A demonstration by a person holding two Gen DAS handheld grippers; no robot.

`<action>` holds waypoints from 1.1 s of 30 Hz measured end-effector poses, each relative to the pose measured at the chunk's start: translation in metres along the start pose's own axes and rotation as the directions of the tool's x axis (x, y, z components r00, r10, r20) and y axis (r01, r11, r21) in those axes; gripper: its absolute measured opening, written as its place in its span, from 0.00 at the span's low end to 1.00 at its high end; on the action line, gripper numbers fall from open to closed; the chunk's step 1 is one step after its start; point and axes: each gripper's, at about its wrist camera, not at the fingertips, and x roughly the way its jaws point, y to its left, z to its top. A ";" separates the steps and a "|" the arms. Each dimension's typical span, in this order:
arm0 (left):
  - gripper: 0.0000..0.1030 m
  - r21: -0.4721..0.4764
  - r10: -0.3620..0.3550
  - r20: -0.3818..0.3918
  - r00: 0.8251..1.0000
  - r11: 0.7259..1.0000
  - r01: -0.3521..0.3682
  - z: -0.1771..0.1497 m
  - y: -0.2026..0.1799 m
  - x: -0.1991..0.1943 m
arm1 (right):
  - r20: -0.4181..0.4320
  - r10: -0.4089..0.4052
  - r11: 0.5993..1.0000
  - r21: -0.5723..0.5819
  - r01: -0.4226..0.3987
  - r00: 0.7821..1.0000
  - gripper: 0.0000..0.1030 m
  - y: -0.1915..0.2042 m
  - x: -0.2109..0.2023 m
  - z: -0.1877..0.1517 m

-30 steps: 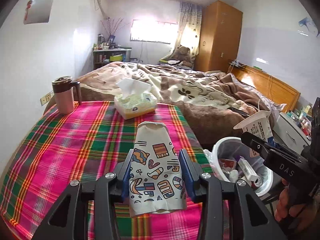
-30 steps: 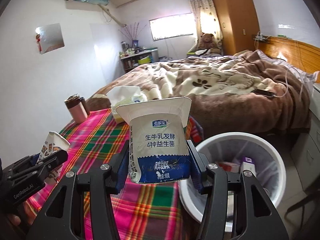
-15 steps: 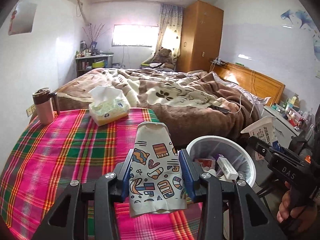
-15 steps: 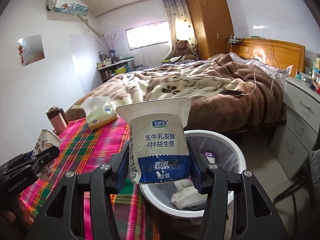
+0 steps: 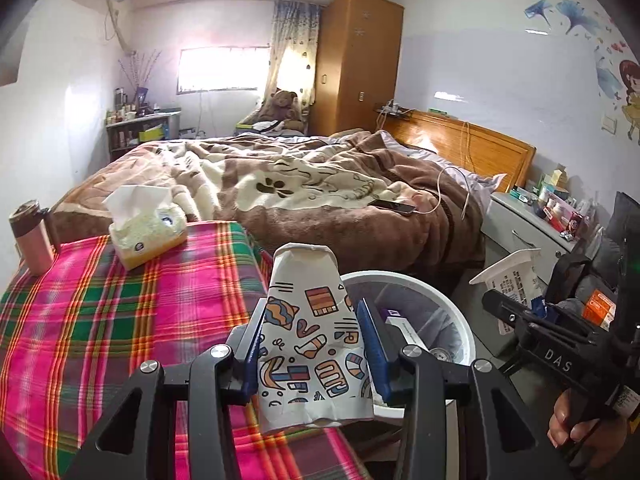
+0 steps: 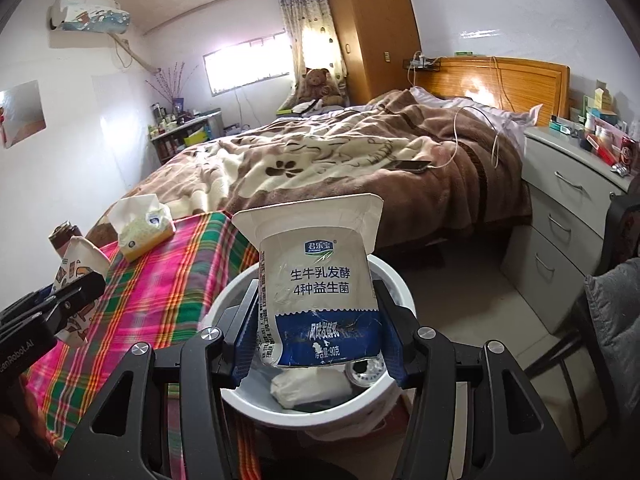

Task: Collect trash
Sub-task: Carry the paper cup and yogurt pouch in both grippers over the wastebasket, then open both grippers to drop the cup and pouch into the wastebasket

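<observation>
Beside the plaid table, both grippers carry trash to the bin (at six o'clock): right gripper clamps a yogurt cup over it, to let go next; left gripper clamps a paper cup.

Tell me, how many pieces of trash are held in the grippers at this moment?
2. The left gripper is shut on a crushed patterned paper cup, and the right gripper is shut on a white and blue yogurt pouch above the white bin.

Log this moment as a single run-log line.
left gripper: shut on paper cup | right gripper: shut on yogurt pouch | right gripper over trash bin | bin holds trash | neither item released
</observation>
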 end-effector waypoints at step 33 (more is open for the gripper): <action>0.59 0.006 -0.026 -0.136 0.990 1.000 0.027 -0.009 -0.027 0.077 | -0.148 -0.033 0.999 -0.020 0.030 0.988 0.66 -0.023 0.041 -0.007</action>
